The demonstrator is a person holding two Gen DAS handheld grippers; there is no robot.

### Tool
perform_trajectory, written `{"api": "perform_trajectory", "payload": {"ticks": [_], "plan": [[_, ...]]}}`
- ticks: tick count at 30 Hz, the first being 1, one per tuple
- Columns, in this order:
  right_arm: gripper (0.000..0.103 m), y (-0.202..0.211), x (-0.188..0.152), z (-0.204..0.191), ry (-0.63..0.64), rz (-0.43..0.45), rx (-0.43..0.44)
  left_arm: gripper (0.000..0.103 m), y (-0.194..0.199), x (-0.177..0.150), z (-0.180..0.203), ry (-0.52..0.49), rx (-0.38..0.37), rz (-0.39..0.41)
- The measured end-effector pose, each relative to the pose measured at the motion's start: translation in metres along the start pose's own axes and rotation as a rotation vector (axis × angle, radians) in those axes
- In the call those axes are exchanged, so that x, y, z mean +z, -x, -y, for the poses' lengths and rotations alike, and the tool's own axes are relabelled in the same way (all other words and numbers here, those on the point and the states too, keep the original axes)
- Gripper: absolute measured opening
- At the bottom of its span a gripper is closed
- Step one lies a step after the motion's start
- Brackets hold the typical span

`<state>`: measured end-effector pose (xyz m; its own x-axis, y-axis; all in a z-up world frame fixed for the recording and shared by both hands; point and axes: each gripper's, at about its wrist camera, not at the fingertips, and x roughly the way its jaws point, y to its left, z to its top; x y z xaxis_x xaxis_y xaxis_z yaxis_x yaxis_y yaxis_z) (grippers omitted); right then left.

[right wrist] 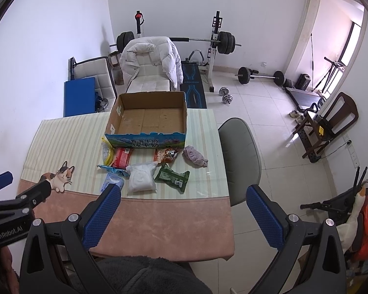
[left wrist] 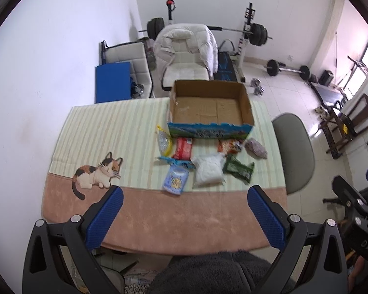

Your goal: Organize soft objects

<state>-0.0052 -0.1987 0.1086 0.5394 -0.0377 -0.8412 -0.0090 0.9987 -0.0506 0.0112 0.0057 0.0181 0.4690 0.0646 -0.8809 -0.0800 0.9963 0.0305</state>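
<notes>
Left wrist view: left gripper (left wrist: 185,192) jaws wide, holding nothing, hovering over near pink edge of the table mat (left wrist: 90,132). Right gripper (right wrist: 182,191) also wide, empty. Soft packets lie in a cluster just near side of the open cardboard box (left wrist: 209,107): white bag (left wrist: 207,170), green packet (left wrist: 239,167), red pack (left wrist: 183,149), purple cloth (left wrist: 256,147) at right, blue packet (left wrist: 174,180) nearest

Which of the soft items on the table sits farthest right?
The crumpled purple cloth, alone at the right end of the row by the cardboard box's front right corner. The green packet and white bag lie further left and nearer.
</notes>
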Motion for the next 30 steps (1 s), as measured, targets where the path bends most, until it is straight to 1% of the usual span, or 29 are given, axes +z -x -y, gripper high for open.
{"api": "perform_trajectory", "payload": {"ticks": [2,4,5,6,9,10,12,13,14,16,18,20,23,25,27,28,30], "plan": [[0.103,-0.011,0.003,-0.001,0.013,0.028,-0.01,0.103,-0.013,0.01,-0.008,0.022,0.032,0.014],[0.103,-0.028,0.002,-0.003,0.038,0.038,-0.007,0.103,-0.032,0.016,-0.018,0.039,0.049,0.006],[0.103,-0.043,0.003,-0.006,0.066,0.036,-0.009,0.103,-0.045,0.019,-0.024,0.048,0.068,-0.006],[0.103,-0.064,0.001,-0.011,0.112,0.014,-0.021,0.103,-0.058,0.022,-0.029,0.054,0.082,-0.021],[0.103,-0.117,0.001,-0.018,0.145,-0.084,0.003,0.103,-0.098,0.025,-0.041,0.054,0.124,-0.085],[0.103,-0.134,0.001,-0.019,0.136,-0.118,0.028,0.103,-0.117,0.026,-0.046,0.051,0.134,-0.109],[0.103,-0.18,0.0,-0.024,0.103,-0.213,0.093,0.103,-0.145,0.022,-0.05,0.037,0.166,-0.155],[0.103,-0.206,0.0,-0.028,0.085,-0.255,0.124,0.103,-0.164,0.02,-0.051,0.024,0.169,-0.188],[0.103,-0.222,-0.003,-0.031,0.074,-0.279,0.138,0.103,-0.182,0.017,-0.053,0.015,0.162,-0.213],[0.103,-0.266,-0.008,-0.043,0.055,-0.331,0.176,0.103,-0.218,0.01,-0.054,-0.014,0.178,-0.278],[0.103,-0.315,-0.012,-0.06,0.046,-0.397,0.204,0.103,-0.246,0.004,-0.056,-0.04,0.177,-0.311],[0.103,-0.359,-0.016,-0.077,0.05,-0.451,0.222,0.103,-0.282,-0.003,-0.056,-0.077,0.203,-0.355],[0.103,-0.417,-0.022,-0.105,0.075,-0.502,0.203,0.103,-0.327,-0.014,-0.057,-0.115,0.197,-0.407],[0.103,-0.457,-0.03,-0.124,0.101,-0.555,0.19,0.103,-0.36,-0.024,-0.054,-0.139,0.144,-0.443],[0.103,-0.485,-0.038,-0.137,0.113,-0.606,0.189,0.103,-0.388,-0.035,-0.049,-0.183,0.127,-0.469],[0.103,-0.499,-0.043,-0.145,0.122,-0.626,0.187,0.1,-0.401,-0.041,-0.048,-0.201,0.126,-0.494],[0.103,-0.515,-0.051,-0.156,0.13,-0.657,0.183,0.096,-0.423,-0.052,-0.046,-0.197,0.092,-0.541]]}}
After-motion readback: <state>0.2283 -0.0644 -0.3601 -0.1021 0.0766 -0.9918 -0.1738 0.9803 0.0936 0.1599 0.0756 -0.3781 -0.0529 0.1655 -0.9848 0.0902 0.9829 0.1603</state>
